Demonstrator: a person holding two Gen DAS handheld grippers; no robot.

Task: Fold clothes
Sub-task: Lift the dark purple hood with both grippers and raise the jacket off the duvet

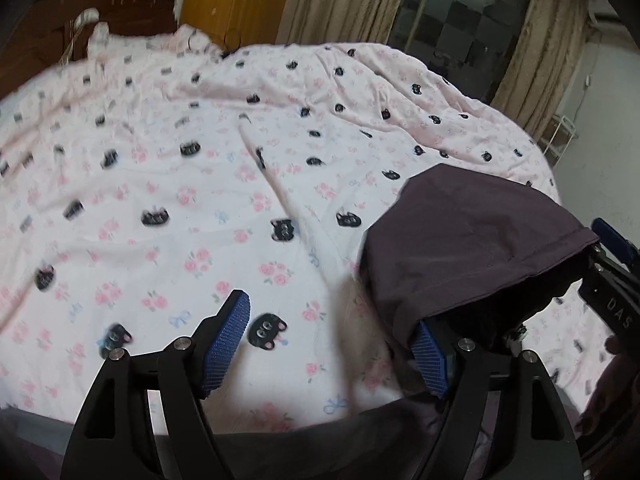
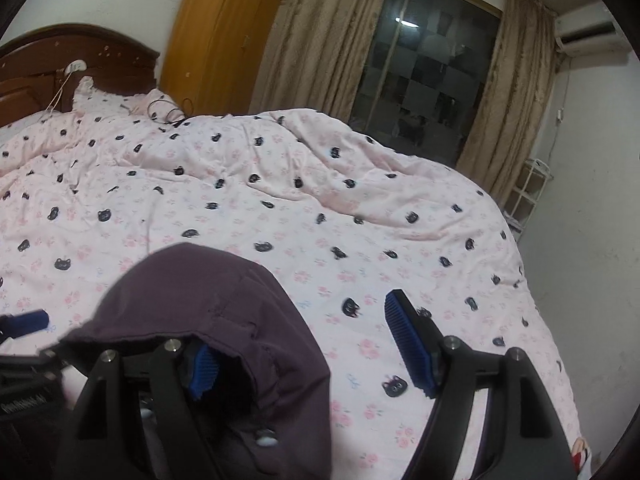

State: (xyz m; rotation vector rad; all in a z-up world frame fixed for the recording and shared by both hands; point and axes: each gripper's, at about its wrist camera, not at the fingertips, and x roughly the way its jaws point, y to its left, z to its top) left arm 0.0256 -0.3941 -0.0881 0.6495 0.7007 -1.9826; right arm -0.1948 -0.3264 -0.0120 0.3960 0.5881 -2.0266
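A dark purple garment [image 1: 472,248] hung draped over the inner fingers of both grippers, lifted above the near edge of the bed [image 1: 200,184], whose pink quilt with flowers and black cat faces spread away toward the headboard [image 2: 60,60] at the far left corner. The left gripper [image 1: 332,344] stood wide, its jaws well apart and nothing pinched between them; the cloth only lay over the top of its right-hand finger, while its left-hand finger was bare above the quilt. The right gripper [image 2: 312,352] was likewise wide, the garment hooding its left-hand finger and its other finger free over the quilt. So the garment sat between the two hands, to the right of the left gripper and to the left of the right one, bridging them, neither pad pressing on it. Its hemmed edge ran roughly from one gripper to the other, which I take to be its long axis at that moment, though most of the cloth was bunched and its shape could not be read. Both hands seemed equally near. The next move probably called for laying it flat on the quilt or taking a real grip on the hem; as it hung, it could slip off either finger.
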